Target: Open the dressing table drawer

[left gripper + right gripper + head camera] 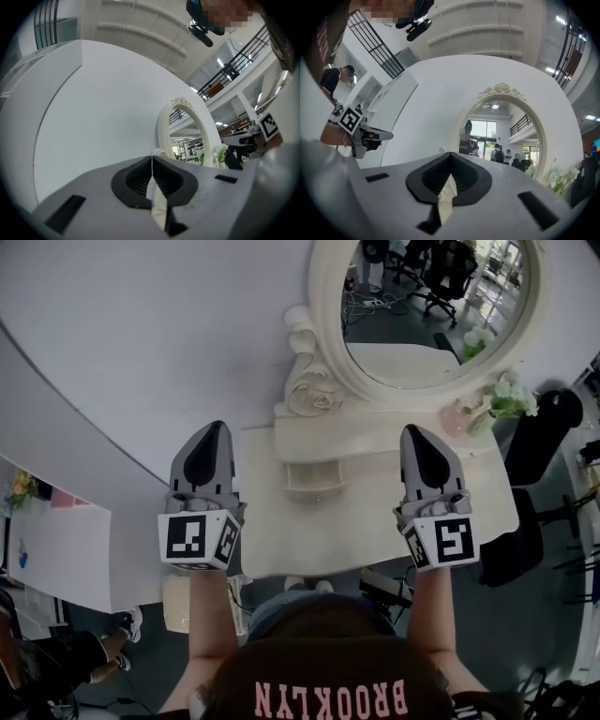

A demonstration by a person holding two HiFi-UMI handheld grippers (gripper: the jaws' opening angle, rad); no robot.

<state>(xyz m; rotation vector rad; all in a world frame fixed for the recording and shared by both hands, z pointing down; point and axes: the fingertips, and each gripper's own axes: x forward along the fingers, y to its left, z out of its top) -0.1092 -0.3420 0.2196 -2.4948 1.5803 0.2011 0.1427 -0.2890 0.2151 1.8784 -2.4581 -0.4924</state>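
Centrally, under the oval mirror (422,324), the small drawer (314,481) is set in the low raised shelf at the back of the white dressing table (281,549). From this steep angle it cannot be settled whether the drawer is pushed home or drawn out a little.

The left gripper (217,427) and the right gripper (413,431) are held above the table, one on each side of the drawer and well apart from it. In each gripper view the ribbed jaws are seen clenched together with nothing between them.

The drawer is judged to be light and stiff, a small painted box that should slide straight toward the person with little pull. Its finish looks smooth, so a pinch on a flat face would likely slip. A hold would be better taken at the middle of the front, on a knob or lip if there is one; none can be made out at this size. An off-centre pull could skew the drawer in its slot. Care would be called for near the flowers (506,397) at the table's right end.
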